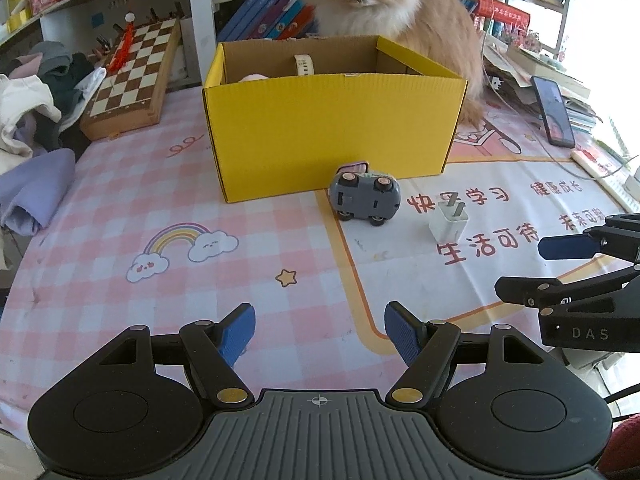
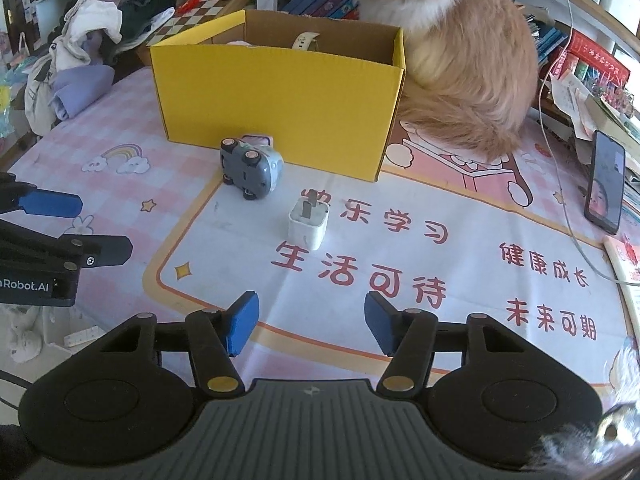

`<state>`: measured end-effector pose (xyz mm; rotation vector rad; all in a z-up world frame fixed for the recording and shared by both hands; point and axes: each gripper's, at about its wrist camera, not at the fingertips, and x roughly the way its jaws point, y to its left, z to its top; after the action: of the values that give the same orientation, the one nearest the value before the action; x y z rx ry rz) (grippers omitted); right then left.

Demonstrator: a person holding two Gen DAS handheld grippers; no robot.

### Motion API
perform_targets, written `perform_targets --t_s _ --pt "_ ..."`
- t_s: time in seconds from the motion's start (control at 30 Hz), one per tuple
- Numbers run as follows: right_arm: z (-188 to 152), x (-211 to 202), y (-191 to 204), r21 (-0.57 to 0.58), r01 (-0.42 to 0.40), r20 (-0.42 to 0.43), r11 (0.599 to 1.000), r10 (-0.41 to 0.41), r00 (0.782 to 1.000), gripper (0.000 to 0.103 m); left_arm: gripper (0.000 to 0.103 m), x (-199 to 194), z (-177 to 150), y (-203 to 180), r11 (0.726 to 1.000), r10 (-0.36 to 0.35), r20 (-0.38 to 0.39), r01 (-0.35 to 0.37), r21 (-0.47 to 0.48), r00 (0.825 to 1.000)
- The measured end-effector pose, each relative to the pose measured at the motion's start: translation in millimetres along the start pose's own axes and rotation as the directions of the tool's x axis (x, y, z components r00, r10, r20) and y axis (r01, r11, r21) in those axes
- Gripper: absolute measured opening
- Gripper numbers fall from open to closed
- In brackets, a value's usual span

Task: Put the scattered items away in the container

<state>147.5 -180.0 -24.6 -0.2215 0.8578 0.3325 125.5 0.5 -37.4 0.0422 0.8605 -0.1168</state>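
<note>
A yellow cardboard box [image 1: 332,132] stands open on the table; it also shows in the right wrist view [image 2: 276,100]. Inside it lie a pale watch strap [image 1: 303,65] and something pink. A grey toy car [image 1: 365,197] lies on its side just in front of the box, also in the right wrist view [image 2: 251,171]. A white plug charger [image 1: 448,222] stands to its right, prongs up, also in the right wrist view [image 2: 308,222]. My left gripper [image 1: 320,334] is open and empty, well short of the car. My right gripper [image 2: 311,322] is open and empty, short of the charger.
An orange cat [image 1: 396,4] sits right behind the box. A chessboard [image 1: 132,76] and a clothes pile [image 1: 32,100] lie at the left. A phone [image 2: 606,182], cables and books lie at the right. The table has a pink checked cover [image 1: 120,216].
</note>
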Motion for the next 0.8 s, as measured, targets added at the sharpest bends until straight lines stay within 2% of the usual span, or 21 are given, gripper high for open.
perform_targets --t_s 0.13,0.8 --pt "2.3 2.6 -1.5 -0.006 -0.006 -0.002 1.0 0.006 1.0 0.057 0.077 2.6 1.7 -1.2 1.0 0.002 -0.002 -0.002 0.003 1.0" --pt "12.3 18.1 -5.5 -0.026 -0.027 -0.026 0.999 0.027 0.999 0.05 0.077 17.6 5.6 1.4 1.0 -0.006 -0.021 0.006 -0.02 1.0"
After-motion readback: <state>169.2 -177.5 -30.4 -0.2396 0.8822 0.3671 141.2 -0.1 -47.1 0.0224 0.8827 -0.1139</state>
